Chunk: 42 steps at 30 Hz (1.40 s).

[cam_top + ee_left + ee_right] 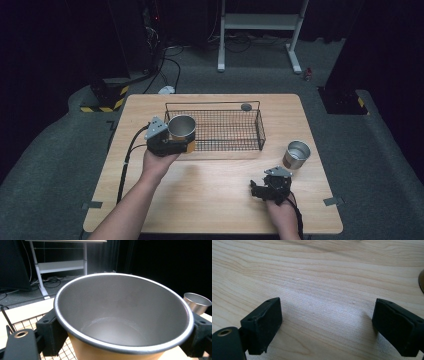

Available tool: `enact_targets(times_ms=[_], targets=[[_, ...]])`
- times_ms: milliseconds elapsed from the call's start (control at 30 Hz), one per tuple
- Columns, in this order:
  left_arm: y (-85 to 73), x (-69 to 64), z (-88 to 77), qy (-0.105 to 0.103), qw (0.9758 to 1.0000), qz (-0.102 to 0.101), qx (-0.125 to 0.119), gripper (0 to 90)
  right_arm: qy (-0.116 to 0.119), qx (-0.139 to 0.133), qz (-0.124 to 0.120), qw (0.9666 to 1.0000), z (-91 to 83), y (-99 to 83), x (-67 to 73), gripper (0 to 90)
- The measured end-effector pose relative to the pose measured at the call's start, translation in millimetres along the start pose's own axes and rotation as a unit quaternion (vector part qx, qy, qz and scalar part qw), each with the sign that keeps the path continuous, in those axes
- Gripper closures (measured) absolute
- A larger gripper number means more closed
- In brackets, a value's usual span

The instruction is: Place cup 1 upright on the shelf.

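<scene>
My left gripper (181, 139) is shut on a metal cup with an orange outside (181, 127) and holds it upright just above the left end of the black wire basket (222, 144). In the left gripper view the cup (122, 322) sits between both jaws, its grey inside empty. A second, silver cup (297, 154) stands on the table at the right, also seen far off (197, 302). My right gripper (260, 190) rests low near the table's front right, open, with bare wood (327, 315) between its jaws.
A small dark round object (246, 106) lies by the basket's far rim. The wooden table (210, 200) has free room in the middle and front. A white metal stand (260, 22) and cables are on the floor beyond.
</scene>
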State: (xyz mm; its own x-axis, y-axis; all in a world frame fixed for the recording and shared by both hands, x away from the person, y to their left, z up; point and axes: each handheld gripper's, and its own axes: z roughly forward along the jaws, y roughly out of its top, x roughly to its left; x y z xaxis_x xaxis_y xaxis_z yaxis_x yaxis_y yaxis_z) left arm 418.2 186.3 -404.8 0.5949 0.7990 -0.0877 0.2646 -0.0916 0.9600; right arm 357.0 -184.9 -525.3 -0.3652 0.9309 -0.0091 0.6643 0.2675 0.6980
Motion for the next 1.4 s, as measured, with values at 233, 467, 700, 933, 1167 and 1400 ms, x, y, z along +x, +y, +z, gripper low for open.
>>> enact_targets(times_ms=[233,467,700,933,1167,1400], targets=[[8.3,4.7,19.8,0.001,1.0000,-0.003,0.000,13.3,0.000,0.000,0.000,1.0000,0.0,0.0,0.0,9.0],[13.2,9.0,36.2,0.001,1.0000,-0.007,-0.002,13.3,0.000,-0.001,-0.002,1.0000,0.1,0.0,-0.3,9.0],[14.7,12.3,54.1,0.006,0.9999,-0.007,0.011,13.3,0.000,0.000,-0.001,1.0000,-0.1,0.0,-0.1,9.1],[15.3,15.5,71.8,0.010,0.9998,-0.008,0.014,13.3,0.000,-0.001,-0.002,1.0000,-0.2,-0.3,0.0,9.1],[11.0,20.7,85.0,0.016,0.9995,-0.020,0.020,13.3,0.000,-0.001,-0.003,1.0000,-0.2,-0.3,-0.1,9.1],[-1.5,21.9,96.4,0.030,0.9976,-0.027,0.057,13.2,0.001,-0.001,-0.003,1.0000,-0.2,-0.3,-0.1,9.0]])
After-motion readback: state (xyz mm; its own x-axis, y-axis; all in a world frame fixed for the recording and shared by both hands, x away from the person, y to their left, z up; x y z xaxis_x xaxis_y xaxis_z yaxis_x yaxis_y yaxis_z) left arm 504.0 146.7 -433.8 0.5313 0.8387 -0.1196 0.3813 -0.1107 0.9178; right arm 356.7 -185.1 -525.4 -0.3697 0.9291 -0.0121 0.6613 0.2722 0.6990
